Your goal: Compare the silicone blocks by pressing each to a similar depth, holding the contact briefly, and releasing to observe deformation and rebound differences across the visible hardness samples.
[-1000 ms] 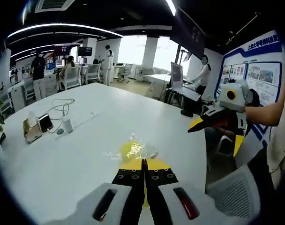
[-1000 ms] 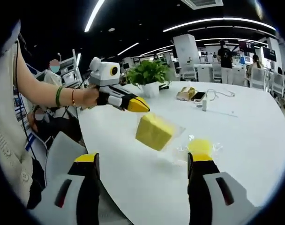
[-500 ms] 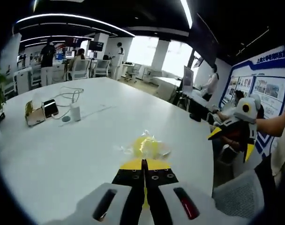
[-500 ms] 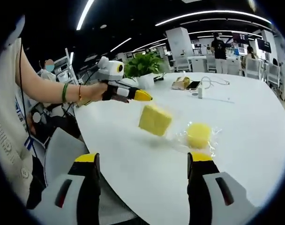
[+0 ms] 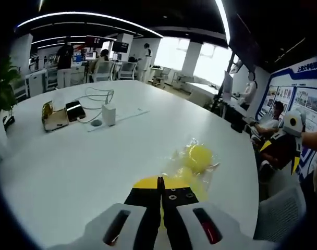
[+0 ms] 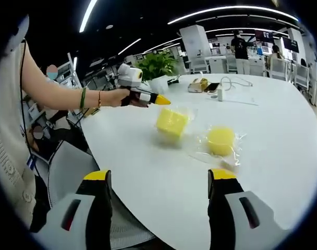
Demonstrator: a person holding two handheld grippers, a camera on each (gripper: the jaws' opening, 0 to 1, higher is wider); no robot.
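Left gripper (image 5: 160, 192) has its jaws pressed together with nothing between them, tips poised just short of the yellow square silicone block (image 6: 172, 121), whose edge peeks out beside them in the left gripper view. Right gripper (image 6: 158, 182) is spread wide and empty, hanging back from the white table (image 6: 283, 135). Compared with a second ago, it has pulled back: both samples now sit farther from its jaws, where before the round one was right at the right jaw tip. Over in the right gripper view the left gripper (image 6: 159, 99) is held by a hand (image 6: 112, 97) just beside the square block. Round yellow silicone block (image 5: 198, 158) lies in its clear bag, near the square one, both on the table.
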